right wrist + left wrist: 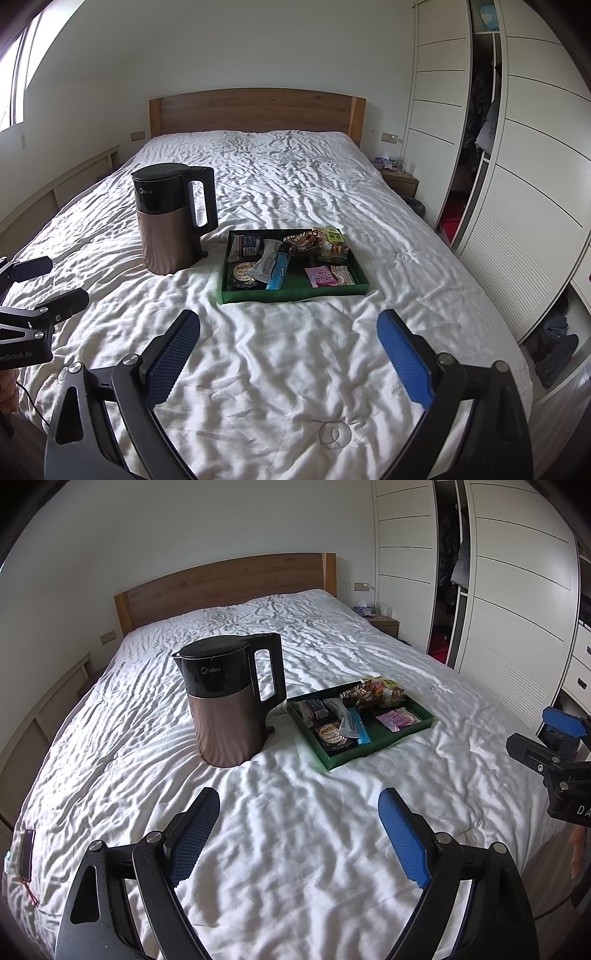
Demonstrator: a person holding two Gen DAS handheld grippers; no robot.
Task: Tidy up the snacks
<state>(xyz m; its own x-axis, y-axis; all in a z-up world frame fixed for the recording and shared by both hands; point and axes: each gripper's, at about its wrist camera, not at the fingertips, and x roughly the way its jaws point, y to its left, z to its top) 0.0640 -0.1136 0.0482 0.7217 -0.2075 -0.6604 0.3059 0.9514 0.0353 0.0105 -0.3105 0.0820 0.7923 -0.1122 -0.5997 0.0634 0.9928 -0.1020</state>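
A green tray (369,754) (295,296) lies on the white bed, right of a black-and-bronze electric kettle (229,701) (170,229). Several snack packets fill the tray, among them a pink packet (397,720) (320,277), a blue one (360,728) (279,274) and a dark one with a round orange label (330,734) (243,272). My left gripper (297,805) hovers open over the sheet, well short of the kettle and tray, holding nothing. My right gripper (288,325) is open too, empty, in front of the tray. Each gripper shows at the edge of the other's view.
The rumpled white bed (295,369) ends at a wooden headboard (255,110). White wardrobes (535,166) run along the right, one door ajar, with a small bedside table (400,181) beside them. A dark flat object (27,853) lies at the bed's left edge.
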